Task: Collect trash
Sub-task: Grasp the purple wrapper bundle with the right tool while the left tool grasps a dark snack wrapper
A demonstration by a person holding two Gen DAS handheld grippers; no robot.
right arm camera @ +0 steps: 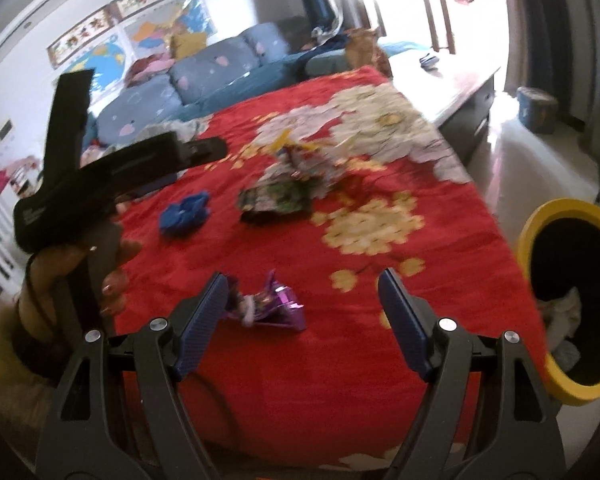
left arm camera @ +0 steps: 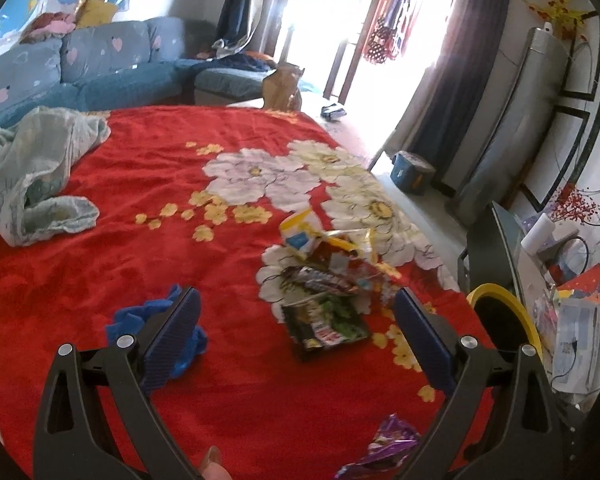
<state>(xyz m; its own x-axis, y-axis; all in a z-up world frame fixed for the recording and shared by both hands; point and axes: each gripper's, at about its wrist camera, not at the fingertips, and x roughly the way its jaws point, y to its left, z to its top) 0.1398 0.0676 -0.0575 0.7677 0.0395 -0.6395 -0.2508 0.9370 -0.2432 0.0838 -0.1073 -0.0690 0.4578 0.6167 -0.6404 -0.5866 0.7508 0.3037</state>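
A pile of snack wrappers (left arm camera: 324,280) lies on the red flowered blanket (left arm camera: 148,184), with a dark packet at its near edge. My left gripper (left arm camera: 298,312) stands open above the blanket, its jaws framing that dark packet without touching it. A crumpled blue scrap (left arm camera: 188,340) lies beside its left finger. A purple foil wrapper (right arm camera: 268,304) lies between the open jaws of my right gripper (right arm camera: 300,294), nearer the left pad and clear of both. The pile (right arm camera: 288,184) and blue scrap (right arm camera: 184,210) sit further back. A yellow-rimmed bin (right arm camera: 540,264) stands at the right.
A person's hand (right arm camera: 80,276) holds the left gripper's handle at the left of the right wrist view. A pale crumpled cloth (left arm camera: 36,172) lies on the blanket's far left. A blue sofa (left arm camera: 100,64) runs behind, and a cluttered side table (left arm camera: 568,292) stands beyond the bin.
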